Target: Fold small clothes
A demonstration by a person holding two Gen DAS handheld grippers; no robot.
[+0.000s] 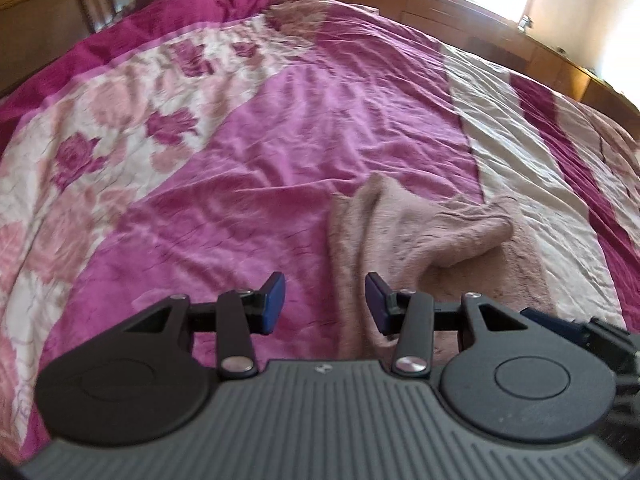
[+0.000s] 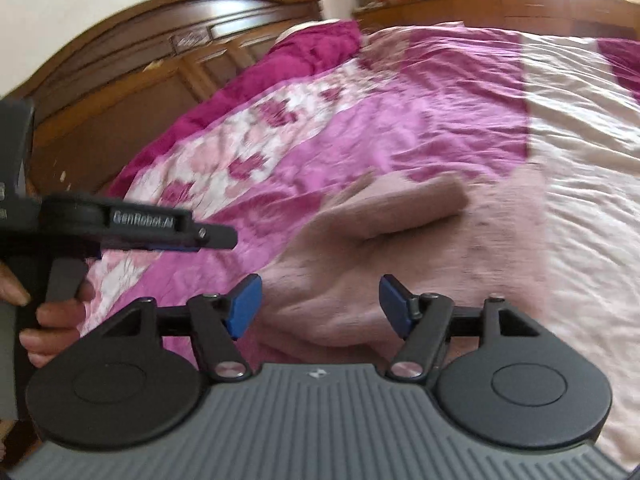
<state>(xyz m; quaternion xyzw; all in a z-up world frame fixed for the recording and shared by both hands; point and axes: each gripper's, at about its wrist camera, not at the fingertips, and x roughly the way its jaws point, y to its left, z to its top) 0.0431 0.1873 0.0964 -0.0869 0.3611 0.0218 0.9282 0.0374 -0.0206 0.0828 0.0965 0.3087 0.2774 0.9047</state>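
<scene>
Left gripper (image 1: pixel 325 303): fingers spread apart, nothing between them, hovering over the bed (image 1: pixel 280 140).
Right gripper (image 2: pixel 318 306): fingers wide apart too, empty, above the cloth.
Pink cloth (image 1: pixel 404 232): rumpled on the bedspread, just ahead of the left fingers and to their right; under and beyond the right fingers, one part rolled up at the far end.
Left gripper from the right view (image 2: pixel 216 236): to the left of the right fingers, held by a hand (image 2: pixel 48 316).
Headboard (image 2: pixel 132 76): wooden, far beyond the fingers.
Containers: none visible.

towel (image 1: pixel 416 232): fuzzy matt cloth | bedspread (image 1: pixel 320 112): crinkled cloth, slight sheen | headboard (image 2: pixel 132 60): glossy wood
</scene>
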